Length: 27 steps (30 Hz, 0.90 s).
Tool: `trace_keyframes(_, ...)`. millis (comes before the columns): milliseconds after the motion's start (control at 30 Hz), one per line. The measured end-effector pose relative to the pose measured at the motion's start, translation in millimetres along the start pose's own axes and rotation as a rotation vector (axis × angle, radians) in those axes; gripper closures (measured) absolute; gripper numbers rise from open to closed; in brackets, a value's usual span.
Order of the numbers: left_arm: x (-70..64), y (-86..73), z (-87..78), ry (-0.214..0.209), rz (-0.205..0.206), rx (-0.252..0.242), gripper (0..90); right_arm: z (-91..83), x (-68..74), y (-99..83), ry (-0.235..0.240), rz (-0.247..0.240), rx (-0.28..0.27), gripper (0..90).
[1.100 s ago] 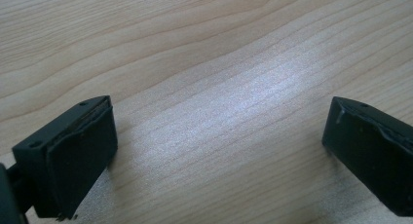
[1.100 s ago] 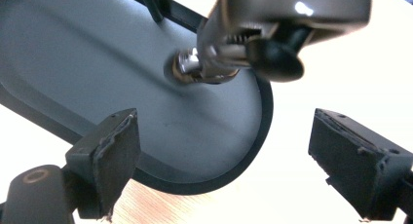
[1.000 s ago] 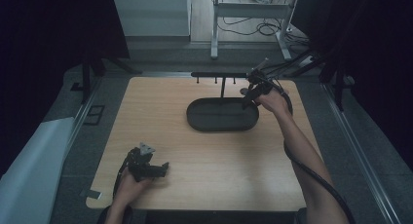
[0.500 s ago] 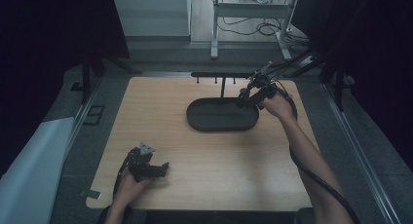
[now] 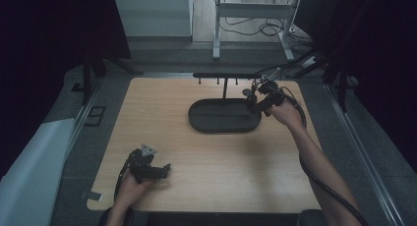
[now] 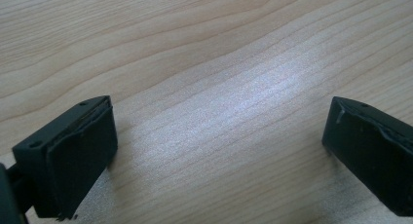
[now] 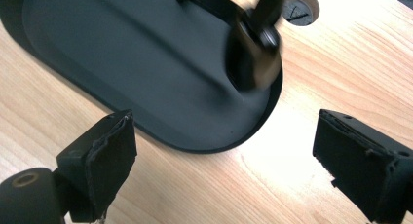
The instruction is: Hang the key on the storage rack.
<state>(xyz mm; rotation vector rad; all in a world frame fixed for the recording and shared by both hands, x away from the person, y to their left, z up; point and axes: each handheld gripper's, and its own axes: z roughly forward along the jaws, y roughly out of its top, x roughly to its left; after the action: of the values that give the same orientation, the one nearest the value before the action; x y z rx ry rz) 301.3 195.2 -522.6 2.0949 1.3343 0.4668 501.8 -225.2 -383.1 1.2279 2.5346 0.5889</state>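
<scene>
A black oval tray lies on the wooden table, with a T-shaped stand bearing small hooks rising behind it. My right gripper hovers over the tray's right end, jaws wide apart and empty. In the right gripper view the gripper looks down on the tray, and a small dark object hangs blurred above the tray's end. My left gripper rests open on the table near the front left. In the left gripper view its jaws frame bare wood.
A round cable hole sits in the table beyond the tray. Bare wooden tabletop stretches between the tray and the front edge. Dark curtains and a metal frame stand behind the table.
My right gripper has come down and slightly toward me, to the tray's right end. The left gripper has stayed still.
</scene>
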Motion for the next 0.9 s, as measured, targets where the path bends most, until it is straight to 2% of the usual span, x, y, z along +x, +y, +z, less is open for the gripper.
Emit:
trace_keyframes(467,0.0,0.0,0.0,0.000,0.000,0.000,0.0,-13.7,9.3,-23.3,0.005,-0.045,-0.040,7.7)
trace_keyframes(900,0.0,0.1,-0.2,-0.001,0.001,0.002,0.0,-21.8,12.6,-48.6,0.008,-0.060,-0.062,7.6)
